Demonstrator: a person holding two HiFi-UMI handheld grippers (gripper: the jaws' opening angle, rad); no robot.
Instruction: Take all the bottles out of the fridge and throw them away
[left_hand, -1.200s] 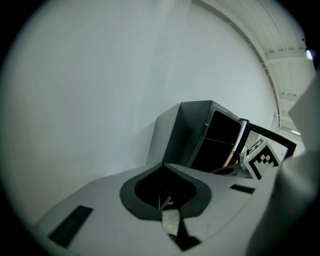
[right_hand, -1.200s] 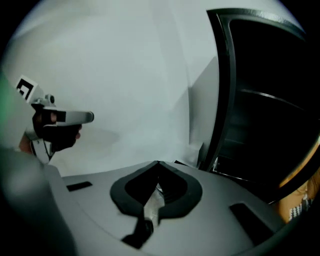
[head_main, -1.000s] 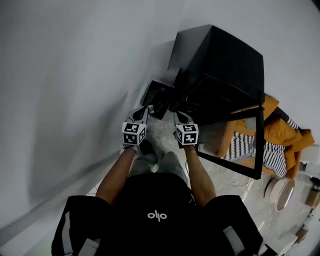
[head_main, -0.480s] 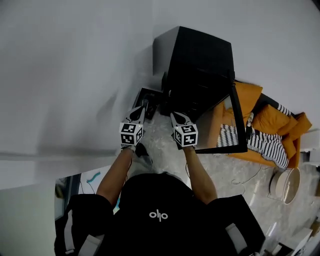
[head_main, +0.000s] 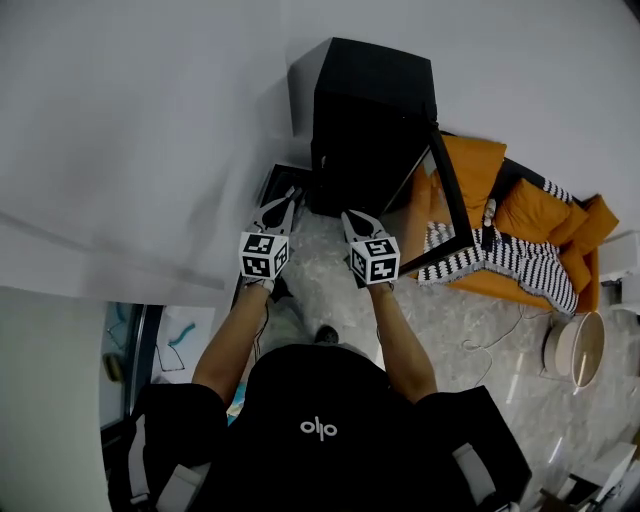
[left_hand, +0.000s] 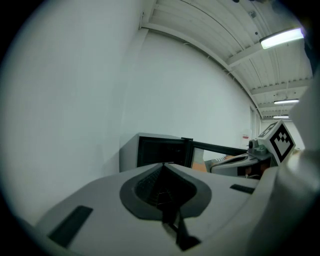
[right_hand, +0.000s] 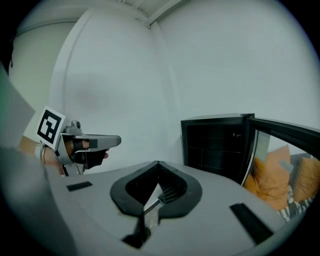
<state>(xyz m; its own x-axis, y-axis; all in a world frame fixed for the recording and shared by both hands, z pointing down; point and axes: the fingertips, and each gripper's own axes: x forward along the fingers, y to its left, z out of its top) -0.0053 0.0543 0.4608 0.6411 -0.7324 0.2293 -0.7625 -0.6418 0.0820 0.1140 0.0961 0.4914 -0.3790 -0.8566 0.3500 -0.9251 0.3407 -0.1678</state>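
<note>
Against a white wall (head_main: 150, 120), the black fridge (head_main: 370, 110) stands open ahead of the left gripper (head_main: 287, 200) and right gripper (head_main: 352, 217), whose jaws are pressed together on nothing, so bottle removal seems unstarted.

I can read just one mark: a white logo (head_main: 320, 430) like "olio" on the person's black top (head_main: 335, 385). A wall sign (left_hand: 245, 135) is too small to read.

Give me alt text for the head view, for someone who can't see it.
A person holds the left gripper and right gripper, both shut and empty, toward a black fridge with its door open. Orange cushions lie beside it.
</note>
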